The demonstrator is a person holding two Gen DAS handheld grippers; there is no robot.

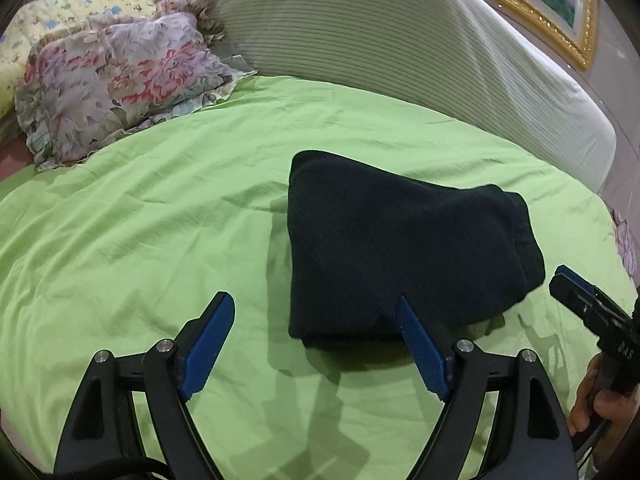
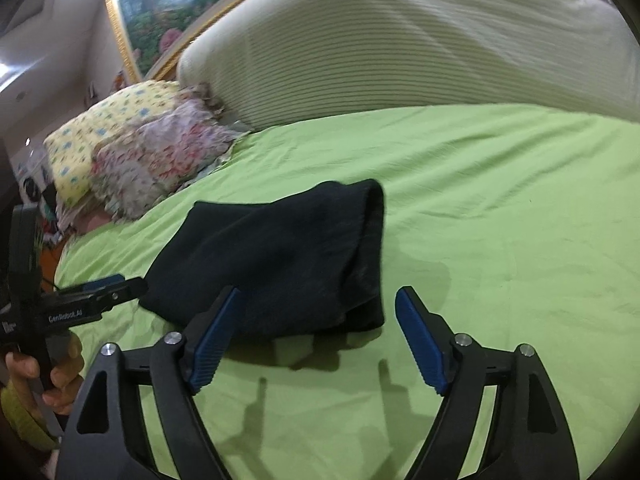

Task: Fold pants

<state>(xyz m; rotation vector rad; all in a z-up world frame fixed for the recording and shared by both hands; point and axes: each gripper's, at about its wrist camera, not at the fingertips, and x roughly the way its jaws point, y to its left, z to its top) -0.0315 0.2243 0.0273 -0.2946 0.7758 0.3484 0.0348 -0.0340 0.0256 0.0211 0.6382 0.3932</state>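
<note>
Black fabric: the pants [image 1: 400, 248] lay as a compact folded bundle on the lime-green bed sheet [image 1: 140, 220], just ahead of both sets of tongs.
Left tongs [image 1: 316, 320]: released, jaws spread wide and holding nothing. The right-side blue finger overlapped the bundle's near edge in the left wrist view; whether it touched the cloth could not be told.
Right tongs [image 2: 318, 308]: also released and empty, jaws wide apart. The bundle lay ahead and to the left, its near right corner between the two fingers.
Key relation: the bundle sat ahead of both tongs, right of centre for the left pair and left of centre for the right pair, so it lay between the two hands.
Long axis: it appeared to run away from the tongs and slightly across them, with a thick rolled or layered end on the side nearer the right tongs.
Nearer hand: both seemed about equally close; the left looked marginally nearer.
Stage, as a judgement: the folding looked largely done, with perhaps only a last tuck or smoothing left.
Beyond the tongs: a floral pillow [image 1: 112, 80], a yellow patterned pillow [image 2: 100, 136], and a ribbed pale headboard cushion [image 1: 380, 40].
</note>
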